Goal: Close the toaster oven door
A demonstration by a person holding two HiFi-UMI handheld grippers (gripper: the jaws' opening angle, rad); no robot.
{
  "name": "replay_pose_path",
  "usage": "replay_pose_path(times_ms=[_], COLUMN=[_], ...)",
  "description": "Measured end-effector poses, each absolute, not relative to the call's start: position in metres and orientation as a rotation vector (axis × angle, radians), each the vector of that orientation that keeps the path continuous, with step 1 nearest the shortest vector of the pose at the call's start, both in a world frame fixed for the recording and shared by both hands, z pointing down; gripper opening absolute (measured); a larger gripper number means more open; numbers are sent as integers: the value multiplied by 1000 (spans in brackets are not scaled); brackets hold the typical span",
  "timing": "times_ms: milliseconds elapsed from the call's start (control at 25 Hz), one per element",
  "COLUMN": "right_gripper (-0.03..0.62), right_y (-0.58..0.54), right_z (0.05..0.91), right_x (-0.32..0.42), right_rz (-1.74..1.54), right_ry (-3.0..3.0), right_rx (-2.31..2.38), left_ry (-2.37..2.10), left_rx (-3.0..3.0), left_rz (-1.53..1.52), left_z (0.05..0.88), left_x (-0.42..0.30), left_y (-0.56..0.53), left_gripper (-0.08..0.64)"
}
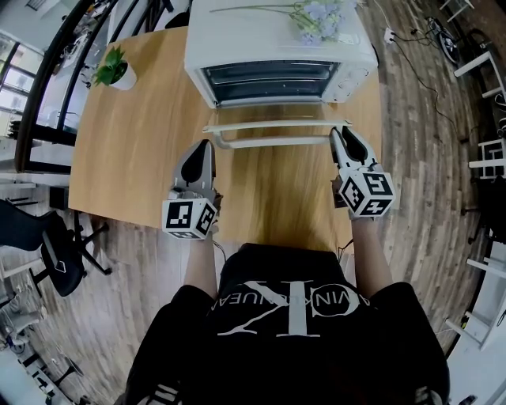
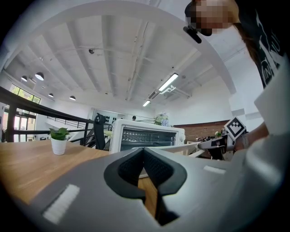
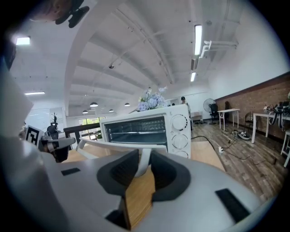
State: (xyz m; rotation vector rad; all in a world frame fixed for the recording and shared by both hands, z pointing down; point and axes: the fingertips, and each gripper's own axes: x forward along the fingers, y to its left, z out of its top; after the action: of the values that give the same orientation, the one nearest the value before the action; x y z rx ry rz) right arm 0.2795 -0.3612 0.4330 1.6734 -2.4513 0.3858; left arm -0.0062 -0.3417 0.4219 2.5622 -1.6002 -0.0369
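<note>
The white toaster oven (image 1: 277, 39) stands at the far side of the wooden table (image 1: 142, 158). Its glass door (image 1: 273, 125) lies open and flat, with the white handle bar (image 1: 273, 142) toward me. My left gripper (image 1: 204, 148) hovers just short of the door's left corner, its jaws shut with nothing in them. My right gripper (image 1: 341, 134) is at the handle's right end, jaws slightly open. In the right gripper view the handle's post (image 3: 144, 158) shows in the gap between the fingers (image 3: 122, 170), in front of the oven (image 3: 145, 129).
A small potted plant (image 1: 115, 71) stands at the table's far left. Pale flowers (image 1: 320, 16) lie on top of the oven. An office chair (image 1: 55, 245) is on the floor to the left. The near table edge (image 1: 261, 231) is close to my body.
</note>
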Motion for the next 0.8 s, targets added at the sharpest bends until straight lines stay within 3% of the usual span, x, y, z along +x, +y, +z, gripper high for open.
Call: replay_pose_path(times_ms=[800], right_gripper=[75], right_y=[-415], right_z=[390], right_x=[280], right_rz=[377], right_ry=[-2527], right_rx=[1731], left_ry=[-1605], left_rx=[2558], left_rz=[-50], left_z=[416], left_x=[-1], left_y=[-357], left_gripper=[11])
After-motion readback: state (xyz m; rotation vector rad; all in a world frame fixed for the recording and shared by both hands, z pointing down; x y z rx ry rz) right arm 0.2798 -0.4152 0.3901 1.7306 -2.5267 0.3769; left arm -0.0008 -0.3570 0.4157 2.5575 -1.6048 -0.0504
